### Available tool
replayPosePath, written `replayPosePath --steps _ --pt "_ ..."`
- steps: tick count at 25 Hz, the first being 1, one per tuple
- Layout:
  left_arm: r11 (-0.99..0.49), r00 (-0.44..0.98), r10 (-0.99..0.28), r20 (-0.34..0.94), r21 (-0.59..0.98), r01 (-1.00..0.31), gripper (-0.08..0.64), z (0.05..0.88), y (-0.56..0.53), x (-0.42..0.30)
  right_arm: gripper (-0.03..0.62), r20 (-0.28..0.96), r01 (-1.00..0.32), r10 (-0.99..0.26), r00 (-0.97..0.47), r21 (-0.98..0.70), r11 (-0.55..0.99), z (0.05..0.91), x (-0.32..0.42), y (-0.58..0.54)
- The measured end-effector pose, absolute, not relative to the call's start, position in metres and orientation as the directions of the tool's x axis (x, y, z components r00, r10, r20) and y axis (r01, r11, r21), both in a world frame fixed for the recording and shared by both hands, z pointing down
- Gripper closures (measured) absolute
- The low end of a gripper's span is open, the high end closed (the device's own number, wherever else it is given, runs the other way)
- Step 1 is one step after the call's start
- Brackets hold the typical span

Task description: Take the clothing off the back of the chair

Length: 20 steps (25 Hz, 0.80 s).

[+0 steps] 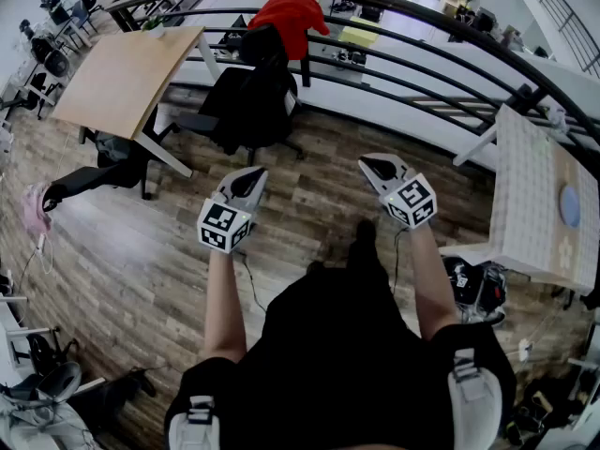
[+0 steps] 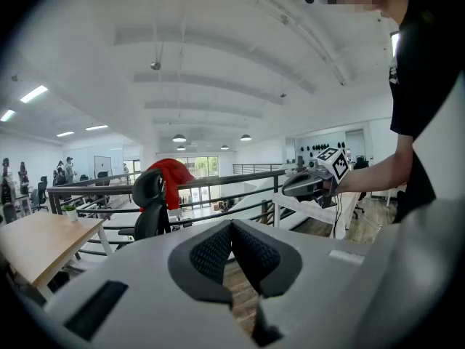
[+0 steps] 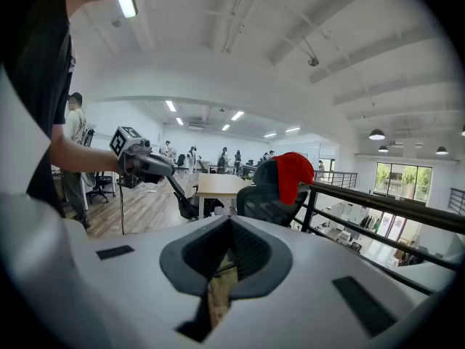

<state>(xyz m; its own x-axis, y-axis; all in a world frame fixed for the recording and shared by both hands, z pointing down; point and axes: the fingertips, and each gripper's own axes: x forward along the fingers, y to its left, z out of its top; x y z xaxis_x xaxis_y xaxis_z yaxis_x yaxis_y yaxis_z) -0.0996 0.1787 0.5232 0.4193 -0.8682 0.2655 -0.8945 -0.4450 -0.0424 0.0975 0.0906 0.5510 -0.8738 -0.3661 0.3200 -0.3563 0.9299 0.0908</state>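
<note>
A red garment (image 1: pixel 292 17) (image 2: pixel 173 174) (image 3: pixel 294 173) hangs over the top of a black office chair (image 1: pixel 251 97) (image 2: pixel 149 213) (image 3: pixel 263 198) that stands by the black railing. Both grippers are held out at chest height, well short of the chair. My left gripper (image 1: pixel 251 182) (image 2: pixel 232 227) is shut with nothing between its pads. My right gripper (image 1: pixel 380 167) (image 3: pixel 231 224) is shut and empty too. Each gripper shows in the other's view, the right gripper (image 2: pixel 312 180) and the left gripper (image 3: pixel 142 164).
A black railing (image 1: pixel 403 54) curves behind the chair, with a drop beyond it. A tilted wooden desk (image 1: pixel 127 73) stands to the chair's left, a white table (image 1: pixel 534 204) at the right. Another black chair (image 1: pixel 98 172) lies low at left. Bags sit on the wooden floor (image 1: pixel 169 270).
</note>
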Motion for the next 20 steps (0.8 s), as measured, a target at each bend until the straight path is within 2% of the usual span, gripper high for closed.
replayPosePath --steps 7,20 --pt "-0.447 0.42 -0.867 0.269 -0.045 -0.894 0.557 0.524 0.179 -0.097 0.597 0.299 -0.328 -0.352 -0.887 0.129 0.936 0.554 0.097 0.089" --pt "-0.443 0.417 -0.869 0.265 -0.043 -0.896 0.557 0.523 0.184 -0.106 0.595 0.312 -0.35 -0.354 -0.882 0.071 0.934 0.56 0.095 0.094"
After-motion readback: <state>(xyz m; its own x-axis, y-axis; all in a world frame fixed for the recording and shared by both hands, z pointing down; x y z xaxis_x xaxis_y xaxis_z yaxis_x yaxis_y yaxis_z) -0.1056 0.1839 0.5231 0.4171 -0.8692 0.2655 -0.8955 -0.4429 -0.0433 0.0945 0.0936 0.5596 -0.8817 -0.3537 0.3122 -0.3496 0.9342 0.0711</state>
